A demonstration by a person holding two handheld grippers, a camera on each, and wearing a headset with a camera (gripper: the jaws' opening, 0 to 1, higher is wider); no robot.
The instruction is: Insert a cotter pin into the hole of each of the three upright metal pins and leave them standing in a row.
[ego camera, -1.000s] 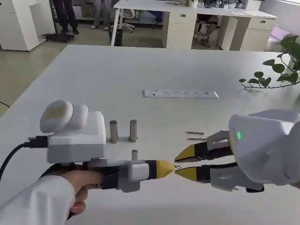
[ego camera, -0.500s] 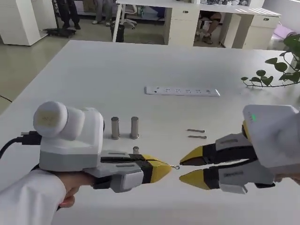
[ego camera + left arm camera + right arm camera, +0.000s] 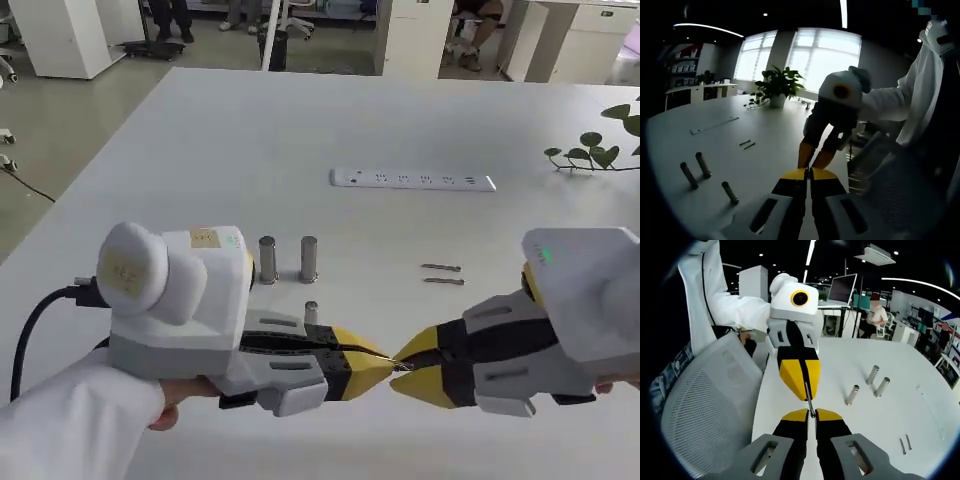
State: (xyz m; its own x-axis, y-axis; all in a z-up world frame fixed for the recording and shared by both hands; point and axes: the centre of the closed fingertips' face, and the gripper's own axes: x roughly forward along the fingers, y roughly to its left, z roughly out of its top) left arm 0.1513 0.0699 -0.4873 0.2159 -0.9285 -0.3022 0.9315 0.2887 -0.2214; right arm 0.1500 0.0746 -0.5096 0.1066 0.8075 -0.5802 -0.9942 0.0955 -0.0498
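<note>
Three upright metal pins stand on the white table: two side by side [image 3: 267, 260] [image 3: 309, 259] and a third one [image 3: 311, 313] nearer, partly behind my left gripper [image 3: 383, 363]. The left gripper is shut on a thin cotter pin [image 3: 809, 399] that sticks out of its yellow tips. My right gripper [image 3: 408, 366] meets it tip to tip, its jaws shut on the pin's other end. In the right gripper view the cotter pin runs from the left gripper's tip into the right gripper [image 3: 813, 415]. The left gripper [image 3: 809, 173] faces the right gripper's yellow fingers [image 3: 805, 155].
Two spare cotter pins [image 3: 441, 267] [image 3: 444, 281] lie right of the metal pins. A white power strip [image 3: 412, 181] lies farther back, and a trailing plant [image 3: 600, 155] reaches in at the right edge. The table edge and a mesh chair [image 3: 710, 405] are near me.
The right gripper has moved left to the left gripper's tip and closed its jaws on the cotter pin. The head camera has shifted slightly.
</note>
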